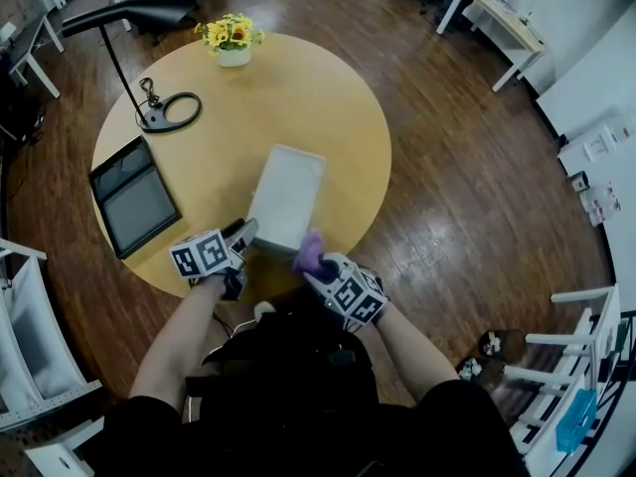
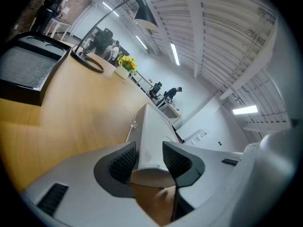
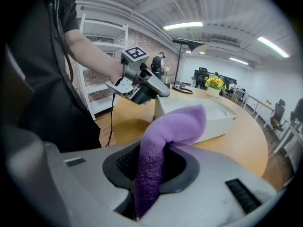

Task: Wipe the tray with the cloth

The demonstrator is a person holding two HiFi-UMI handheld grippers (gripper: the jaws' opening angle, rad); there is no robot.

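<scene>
The round wooden table (image 1: 298,97) fills most of what I see below me, its near edge right in front of my body. On it, towards me and a little right of centre, lies the white tray (image 1: 286,199), a long rectangle with 1 short end pointing at me and the other towards the middle of the table. To its left, well apart from it, lies a black framed panel (image 1: 132,197), flat near the table's left edge. Beyond that stands a black desk lamp (image 1: 169,112) on a ring-shaped base, its stem leaning up to the left and its shade hanging past the far left rim. My left gripper (image 1: 243,235) sits at the tray's near left corner. Its 2 jaws stand at a middling width, 1 on each side of the tray's near end wall, and the ribbed pads (image 2: 124,161) press against that wall from both sides. My right gripper (image 1: 313,261) is at the tray's near right corner, just beside the left one, with its jaws drawn narrow and clamped. A small white pot of yellow flowers (image 1: 233,40) stands at the far edge of the table. The purple cloth (image 1: 311,253) is pinched between my right jaws; it rises out of them and flops forward towards the tray's near edge, and I cannot tell whether its tip touches the tray.
</scene>
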